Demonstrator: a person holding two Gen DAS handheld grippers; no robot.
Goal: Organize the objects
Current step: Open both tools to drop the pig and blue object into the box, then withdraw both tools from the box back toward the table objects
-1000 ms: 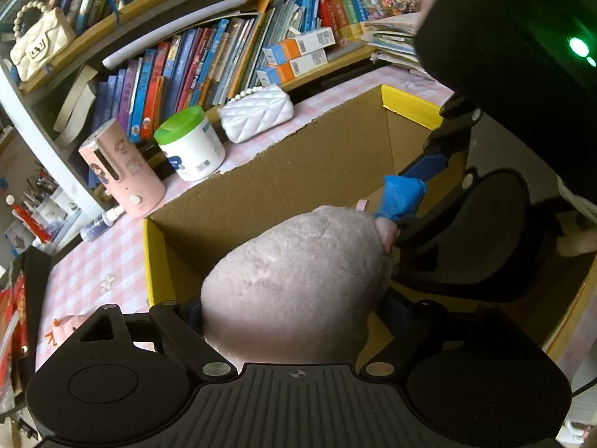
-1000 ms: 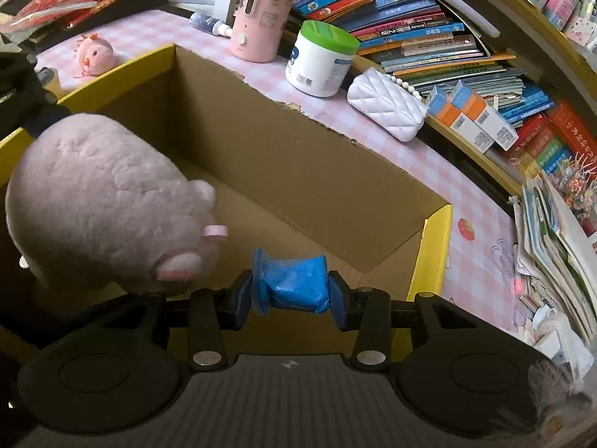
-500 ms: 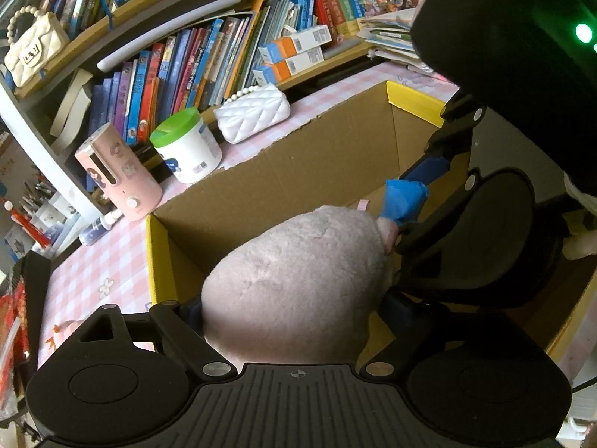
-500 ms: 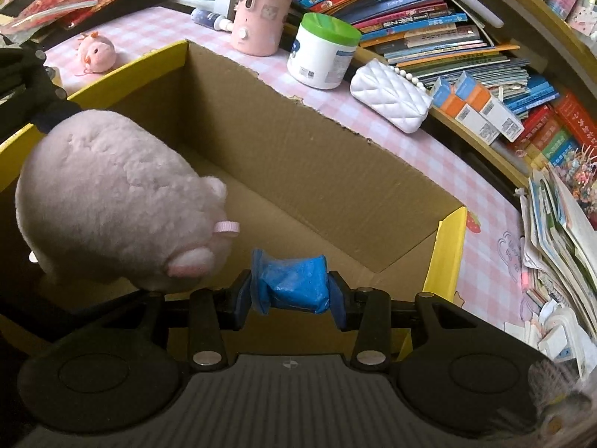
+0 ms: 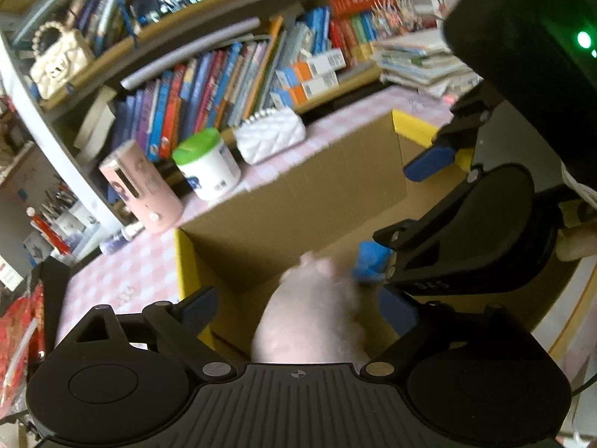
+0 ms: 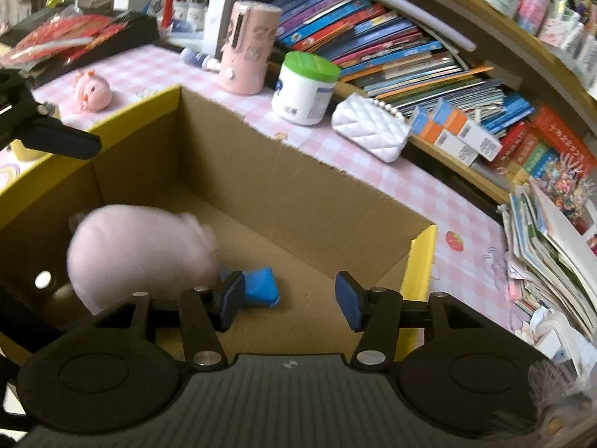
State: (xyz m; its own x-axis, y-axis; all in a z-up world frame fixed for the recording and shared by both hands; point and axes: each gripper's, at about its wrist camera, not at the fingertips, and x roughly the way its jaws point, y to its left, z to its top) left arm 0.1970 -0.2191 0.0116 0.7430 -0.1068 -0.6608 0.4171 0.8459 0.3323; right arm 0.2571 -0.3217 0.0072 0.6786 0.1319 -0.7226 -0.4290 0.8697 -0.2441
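Since the earlier frame, both grippers, left [image 5: 298, 308] and right [image 6: 289, 298], had spread wide, dropping plush toy [image 6: 141, 254] and blue packet [image 6: 261, 286] into the cardboard box [image 6: 298, 194]; lifting straight up would avoid snagging.

Each handheld tool is matte black plastic with a ribbed central housing that bears a small crosshair mark, flanked by two round domed covers. The left tool [image 5: 294, 308] and the right tool [image 6: 290, 300] both have angular black linkage arms pinned with silver screws, ending in dark blue rubbery pads [image 6: 347, 299]. Seen from the left wrist view, a green light glows on the right tool's bulky black body.
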